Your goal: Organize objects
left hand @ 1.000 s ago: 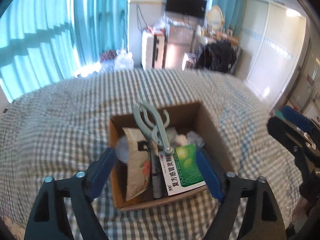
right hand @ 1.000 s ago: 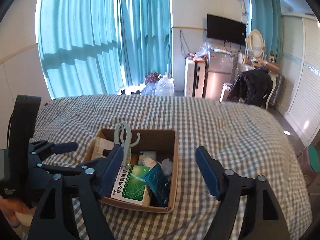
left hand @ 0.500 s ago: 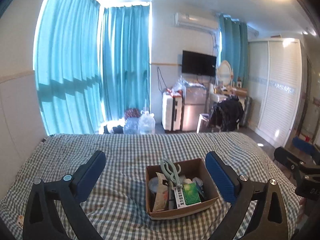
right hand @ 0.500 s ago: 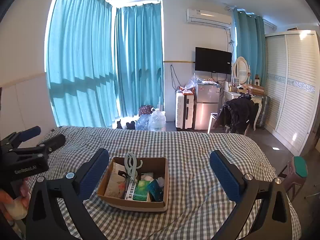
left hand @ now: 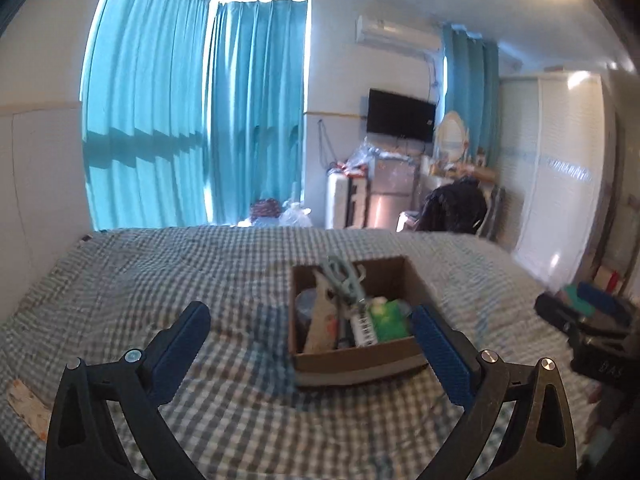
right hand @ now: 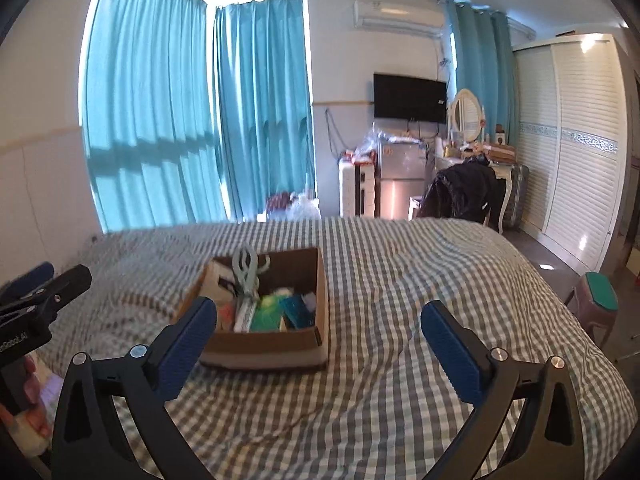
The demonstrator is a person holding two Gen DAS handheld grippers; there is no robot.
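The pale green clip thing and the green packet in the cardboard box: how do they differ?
The pale green clip stands upright and pokes above the rim of the cardboard box; the green packet sits low inside it. The clip is a pale grey-green with open loops at the top; the packet is a flat, solid, brighter green shape. Both rest among other items in the same box on the checked bedspread.

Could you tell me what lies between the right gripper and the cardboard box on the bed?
Only bare checked bedspread separates the right gripper from the cardboard box, as the right wrist view shows.
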